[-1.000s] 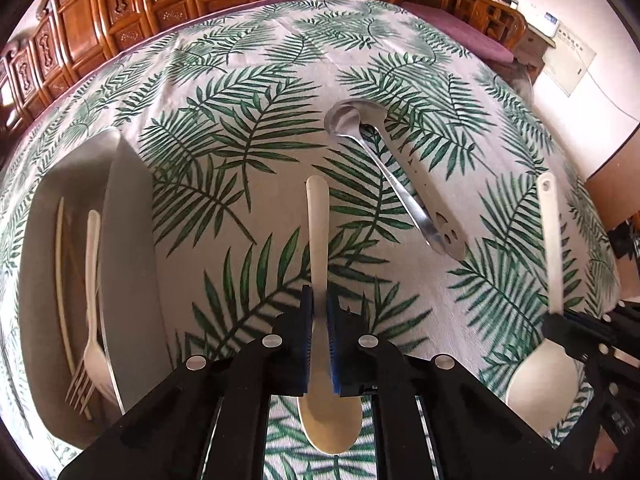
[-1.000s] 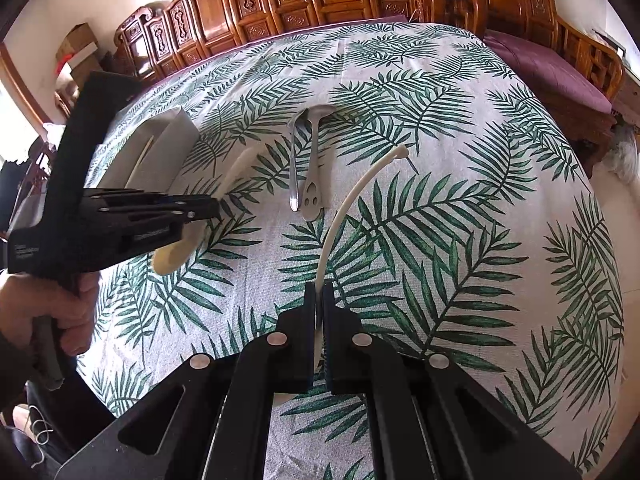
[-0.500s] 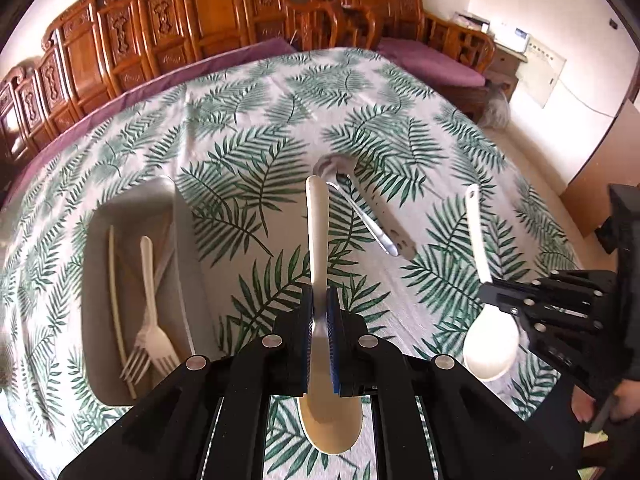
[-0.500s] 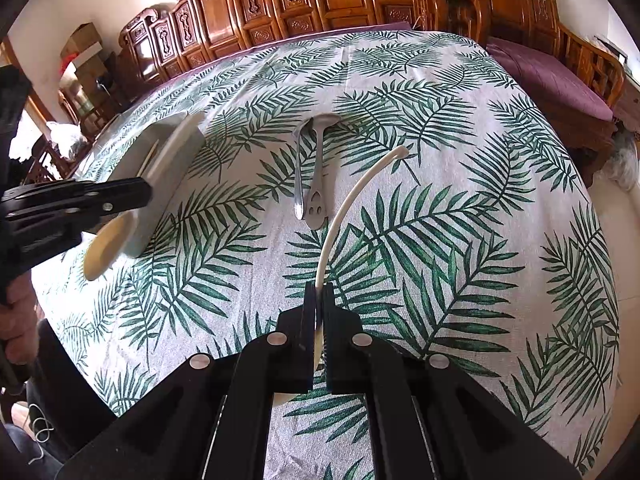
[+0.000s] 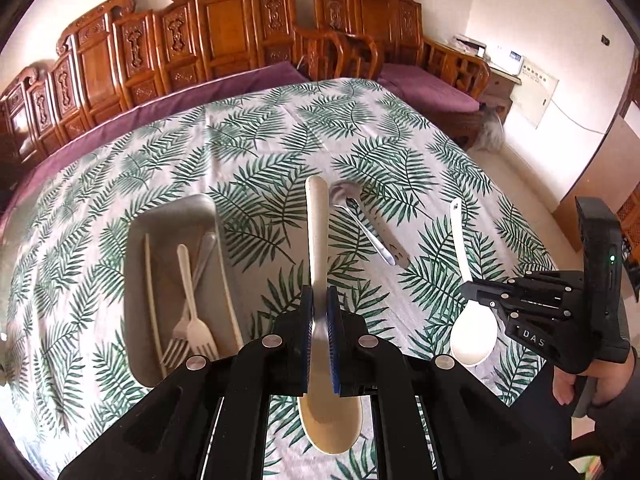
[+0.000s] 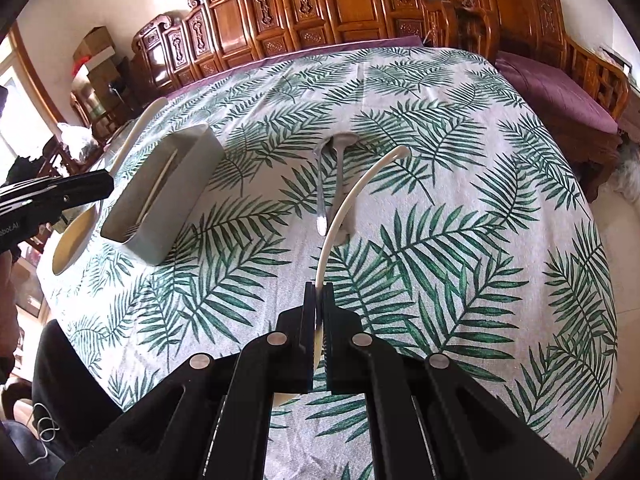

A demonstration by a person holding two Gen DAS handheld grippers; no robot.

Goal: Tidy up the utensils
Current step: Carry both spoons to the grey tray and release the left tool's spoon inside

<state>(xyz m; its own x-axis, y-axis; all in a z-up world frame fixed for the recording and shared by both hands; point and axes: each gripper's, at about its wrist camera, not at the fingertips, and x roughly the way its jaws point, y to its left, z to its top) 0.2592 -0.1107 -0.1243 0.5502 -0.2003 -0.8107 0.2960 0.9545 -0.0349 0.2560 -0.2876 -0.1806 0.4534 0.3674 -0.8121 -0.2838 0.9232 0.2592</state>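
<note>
Left gripper (image 5: 320, 308): jaws pinched on the neck of a cream rice paddle (image 5: 318, 248), handle pointing away, bowl hanging below the fingers. The paddle is clear of the leaf-print tablecloth (image 5: 280, 152).

Right gripper (image 6: 319, 300): jaws pressed on a white ladle-style spoon (image 6: 352, 196) just above its bowl, the curved handle arching forward over the cloth.

Grey tray (image 5: 140, 280): on the cloth left of the held paddle. The left wrist view looks down into it and shows two cream forks (image 5: 192, 320) and slim cream sticks (chopsticks, probably) lying lengthwise. The right wrist view gives only its outer wall and one pale stick inside.

Metal utensils (image 5: 372, 232): two, lying side by side on the cloth between the held pieces, heads away from the cameras. What kind they are cannot be told.

Seen only from the left wrist: the right spoon's whole white bowl, and the person's hand (image 5: 592, 380) wrapped round that gripper's grip at the right edge.

Seen only from the right wrist: the left gripper side-on at the far left, paddle bowl hanging beside the tray.

Both grippers tilt steeply downward toward the table.
</note>
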